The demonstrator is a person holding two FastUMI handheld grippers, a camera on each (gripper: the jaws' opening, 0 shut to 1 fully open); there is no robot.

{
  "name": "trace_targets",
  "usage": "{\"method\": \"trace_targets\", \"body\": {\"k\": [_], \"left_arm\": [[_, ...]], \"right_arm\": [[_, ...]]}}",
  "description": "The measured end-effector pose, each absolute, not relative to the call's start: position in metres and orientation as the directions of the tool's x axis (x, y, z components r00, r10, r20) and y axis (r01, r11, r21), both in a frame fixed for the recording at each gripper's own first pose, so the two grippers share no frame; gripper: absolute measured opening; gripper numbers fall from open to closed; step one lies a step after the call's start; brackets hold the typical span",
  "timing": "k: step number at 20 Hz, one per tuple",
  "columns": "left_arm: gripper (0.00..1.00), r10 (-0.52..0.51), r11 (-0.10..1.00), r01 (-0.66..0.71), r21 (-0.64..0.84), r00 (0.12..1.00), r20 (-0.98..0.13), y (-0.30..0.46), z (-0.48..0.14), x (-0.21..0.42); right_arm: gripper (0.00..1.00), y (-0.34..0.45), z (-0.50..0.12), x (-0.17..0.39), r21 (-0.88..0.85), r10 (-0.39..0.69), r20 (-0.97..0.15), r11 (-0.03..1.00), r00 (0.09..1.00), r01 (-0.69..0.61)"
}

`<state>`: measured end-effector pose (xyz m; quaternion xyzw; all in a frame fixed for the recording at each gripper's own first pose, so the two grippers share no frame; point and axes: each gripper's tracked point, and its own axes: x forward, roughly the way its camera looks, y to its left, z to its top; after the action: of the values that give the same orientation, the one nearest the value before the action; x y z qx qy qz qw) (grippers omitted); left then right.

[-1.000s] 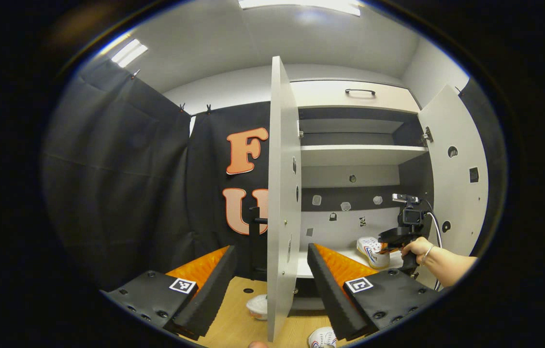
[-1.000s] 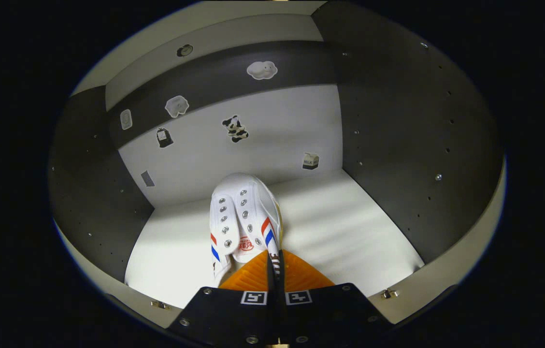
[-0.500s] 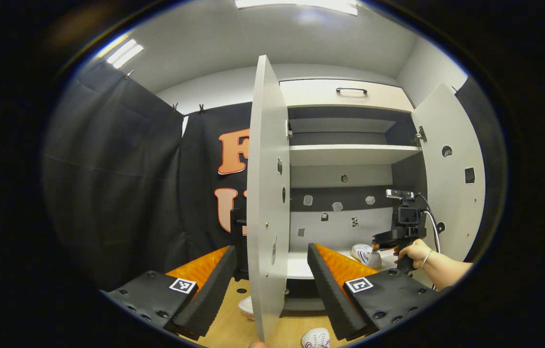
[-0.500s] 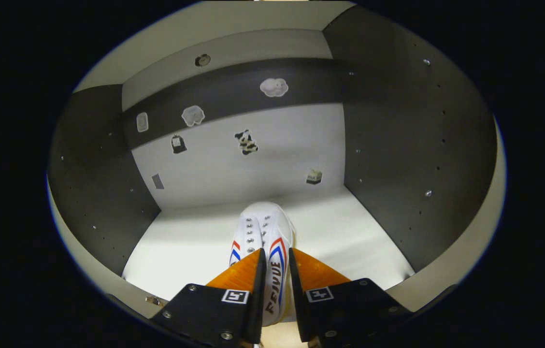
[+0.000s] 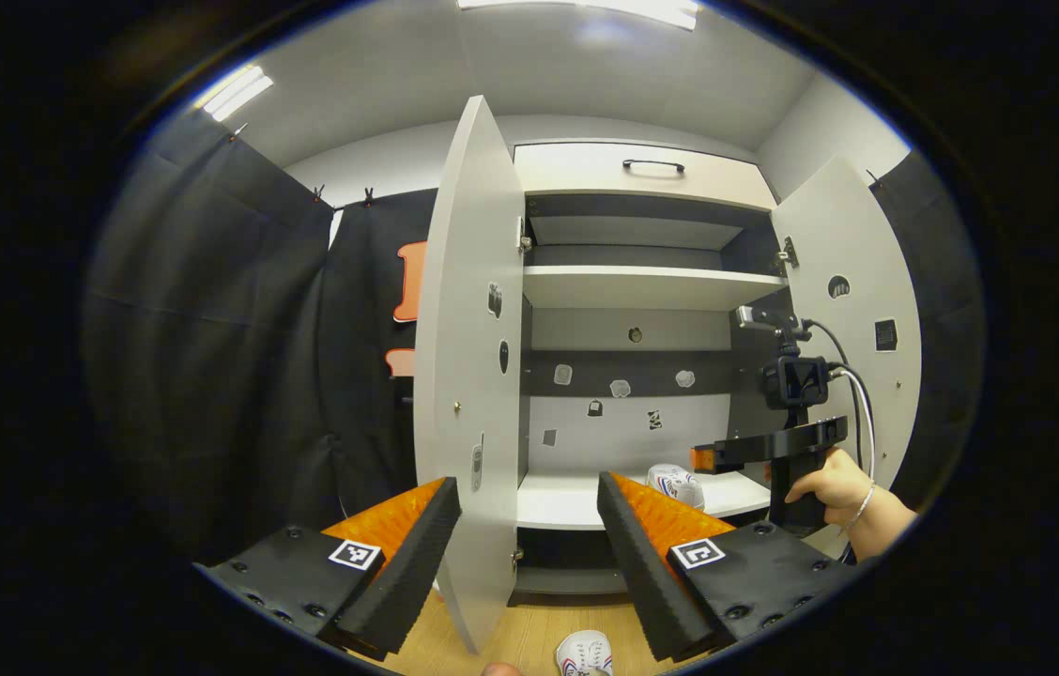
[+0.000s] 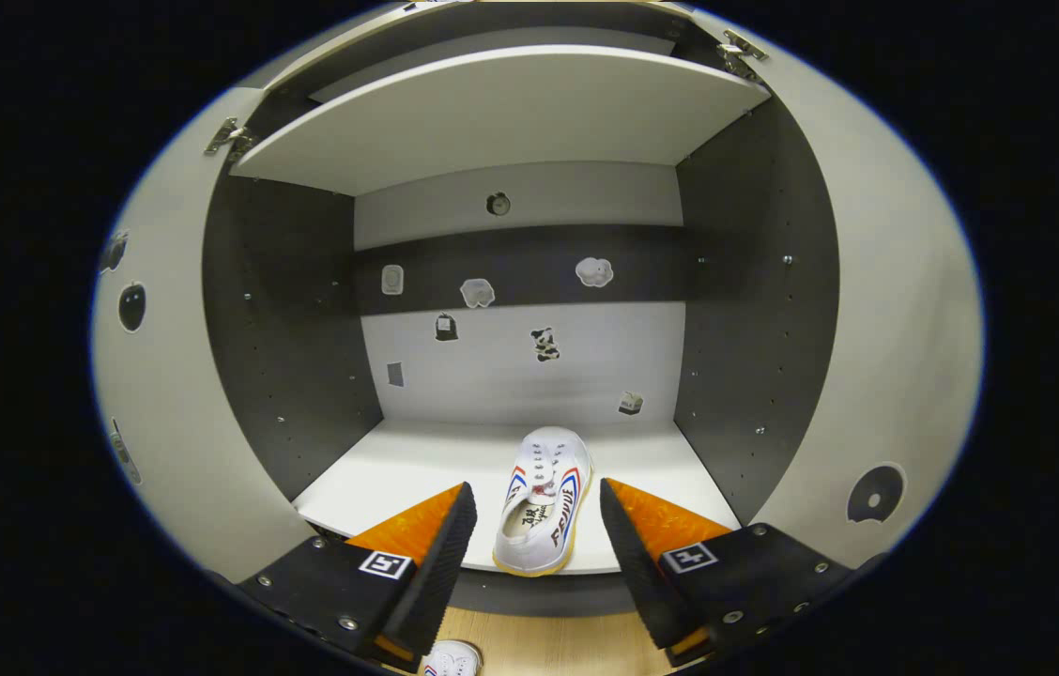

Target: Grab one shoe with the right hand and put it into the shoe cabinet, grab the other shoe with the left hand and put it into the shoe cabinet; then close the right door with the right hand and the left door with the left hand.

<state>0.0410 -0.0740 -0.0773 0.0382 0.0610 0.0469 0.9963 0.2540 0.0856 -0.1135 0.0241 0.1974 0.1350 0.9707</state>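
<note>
White shoe (image 6: 544, 502), red-blue stripes

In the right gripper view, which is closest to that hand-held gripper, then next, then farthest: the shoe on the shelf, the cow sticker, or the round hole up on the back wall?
1. The shoe on the shelf, straight ahead between the open fingers of the right hand-held gripper, at the shelf's front edge.
2. The cow sticker, on the back wall's pale lower part.
3. The round hole, higher on the back wall, under the upper shelf.

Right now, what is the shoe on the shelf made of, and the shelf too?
The shoe looks like white canvas cloth, matte, with metal lace eyelets and a yellowish rubber-looking sole. The shelf seems to be white laminated board: smooth, flat, with a faint sheen.
</note>
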Motion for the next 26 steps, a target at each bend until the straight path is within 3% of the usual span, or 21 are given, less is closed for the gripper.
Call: {"method": "trace_targets", "body": {"k": [1,2,13,20,26], "left_arm": [[0.94,0.089,0.994,-0.080,0.079,0.988,-0.129,-0.080,-0.085,0.042],[0.94,0.079,0.995,-0.069,0.075,0.986,-0.146,-0.085,-0.093,0.041],[0.97,0.053,0.994,-0.016,0.109,0.937,-0.345,-0.123,-0.237,0.020],[0.97,0.044,0.997,-0.002,0.075,0.827,-0.560,-0.117,-0.373,0.001],[0.98,0.050,0.996,0.022,0.087,0.668,-0.743,-0.101,-0.487,-0.021]], "right_arm": [[0.90,0.083,-0.107,0.246,0.093,0.280,-0.362,0.960,0.889,-0.264],[0.92,0.082,-0.101,0.237,0.092,0.293,-0.351,0.956,0.889,-0.279],[0.92,0.051,-0.058,0.176,0.159,0.400,-0.260,0.915,0.879,-0.370],[0.92,0.020,-0.052,0.163,0.153,0.362,-0.231,0.930,0.903,-0.334],[0.92,0.016,-0.062,0.156,0.148,0.352,-0.250,0.934,0.902,-0.324]]}}
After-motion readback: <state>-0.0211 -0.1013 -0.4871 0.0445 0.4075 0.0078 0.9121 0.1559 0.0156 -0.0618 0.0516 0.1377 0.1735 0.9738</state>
